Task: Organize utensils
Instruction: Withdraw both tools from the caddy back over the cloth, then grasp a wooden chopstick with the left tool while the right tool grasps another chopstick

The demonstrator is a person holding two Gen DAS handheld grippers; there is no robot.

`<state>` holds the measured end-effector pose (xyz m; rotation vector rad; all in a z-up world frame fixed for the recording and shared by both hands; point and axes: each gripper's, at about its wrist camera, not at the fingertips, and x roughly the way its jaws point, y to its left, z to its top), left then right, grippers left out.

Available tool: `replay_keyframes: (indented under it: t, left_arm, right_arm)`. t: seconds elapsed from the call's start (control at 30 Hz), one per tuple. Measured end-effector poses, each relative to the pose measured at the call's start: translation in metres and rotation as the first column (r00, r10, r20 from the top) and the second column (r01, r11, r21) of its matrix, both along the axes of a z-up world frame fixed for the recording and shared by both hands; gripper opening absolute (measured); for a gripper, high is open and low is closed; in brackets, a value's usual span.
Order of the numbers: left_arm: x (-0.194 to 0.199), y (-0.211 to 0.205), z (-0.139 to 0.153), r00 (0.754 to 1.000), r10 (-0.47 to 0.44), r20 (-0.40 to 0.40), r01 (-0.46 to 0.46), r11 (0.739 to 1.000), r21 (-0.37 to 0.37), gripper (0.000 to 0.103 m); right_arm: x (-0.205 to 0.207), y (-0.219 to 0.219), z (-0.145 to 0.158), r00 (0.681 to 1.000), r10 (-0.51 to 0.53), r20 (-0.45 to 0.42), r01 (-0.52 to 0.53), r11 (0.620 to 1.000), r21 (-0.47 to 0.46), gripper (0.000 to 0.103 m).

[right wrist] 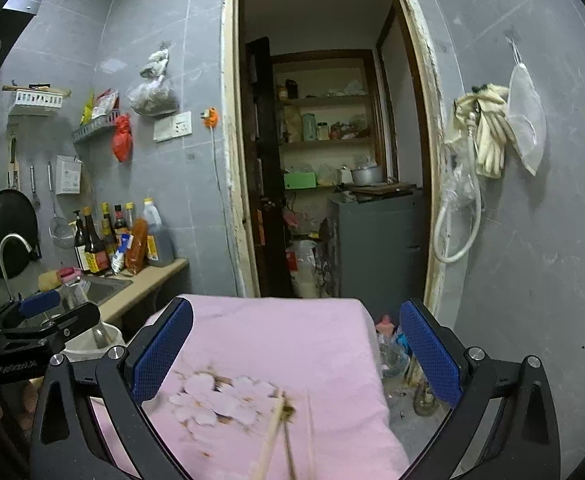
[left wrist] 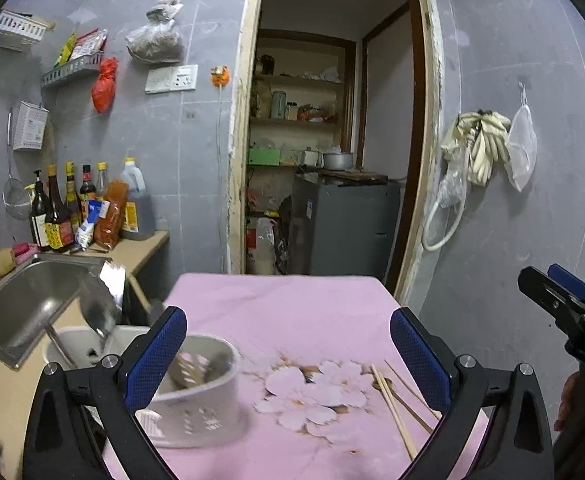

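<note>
A white perforated utensil holder [left wrist: 204,416] stands on the pink flowered tablecloth [left wrist: 292,304] with a few utensils inside. It is partly hidden behind the left finger of my left gripper [left wrist: 290,356], which hangs open above the table with nothing between its blue pads. Loose wooden chopsticks [left wrist: 396,408] lie on the cloth near its right finger. In the right wrist view the chopsticks [right wrist: 276,436] lie low between the fingers of my right gripper [right wrist: 296,356], which is open and empty. Each gripper shows in the other's view, the right gripper [left wrist: 548,276] at the far right and the left gripper [right wrist: 62,310] at the far left.
A steel sink [left wrist: 24,300] and a counter with sauce bottles [left wrist: 64,208] lie to the left. A white tub [left wrist: 72,344] beside the table holds a metal ladle [left wrist: 100,308]. Beyond the table an open doorway [left wrist: 332,140] leads to a pantry. Bottles clutter the floor [right wrist: 392,344] to the table's right.
</note>
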<state>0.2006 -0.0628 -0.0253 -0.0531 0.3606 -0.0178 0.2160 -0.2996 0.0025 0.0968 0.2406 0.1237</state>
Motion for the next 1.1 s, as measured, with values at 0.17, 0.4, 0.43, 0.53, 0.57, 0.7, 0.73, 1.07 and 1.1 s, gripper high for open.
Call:
replay_keyframes:
  t: [0.17,0.4,0.43,0.53,0.57,0.7,0.73,1.07,1.1]
  left_arm:
    - [0.008,-0.026,-0.025,0.998,-0.018,-0.054,0.019,1.0,0.018,0.102]
    - [0.029,-0.044,-0.056,0.99,-0.033,-0.134,0.036,0.999,0.02,0.102]
    - [0.034,-0.047,-0.061,0.987,-0.045,-0.155,0.048,0.999,0.019,0.102]
    - [0.048,-0.051,-0.074,0.974,-0.073,-0.213,0.077,0.997,0.009,0.102]
    - [0.052,-0.052,-0.079,0.97,-0.077,-0.232,0.081,0.997,0.009,0.1]
    - [0.059,-0.056,-0.09,0.962,-0.078,-0.262,0.085,0.996,0.014,0.097]
    - [0.062,-0.057,-0.092,0.96,-0.078,-0.269,0.085,0.996,0.016,0.097]
    - [0.088,-0.053,-0.115,0.934,-0.096,-0.343,0.079,0.995,-0.063,0.072]
    - [0.09,-0.052,-0.117,0.93,-0.102,-0.353,0.08,0.994,-0.076,0.071]
  right_arm:
    - [0.019,-0.026,-0.029,0.998,0.018,-0.06,-0.017,1.0,0.026,0.102]
    - [0.049,-0.049,-0.07,0.989,0.051,-0.139,-0.044,0.998,0.055,0.102]
    - [0.053,-0.051,-0.076,0.987,0.057,-0.151,-0.049,0.997,0.057,0.102]
    - [0.069,-0.055,-0.096,0.973,0.093,-0.21,-0.077,0.994,0.082,0.102]
    - [0.075,-0.055,-0.103,0.967,0.112,-0.231,-0.093,0.992,0.091,0.101]
    - [0.096,-0.052,-0.13,0.941,0.161,-0.298,-0.135,0.985,0.106,0.095]
    - [0.099,-0.05,-0.136,0.934,0.169,-0.314,-0.144,0.985,0.1,0.093]
    - [0.127,-0.015,-0.175,0.853,0.262,-0.452,-0.266,0.962,0.056,0.05]
    - [0.13,-0.01,-0.18,0.842,0.269,-0.467,-0.278,0.959,0.051,0.049]
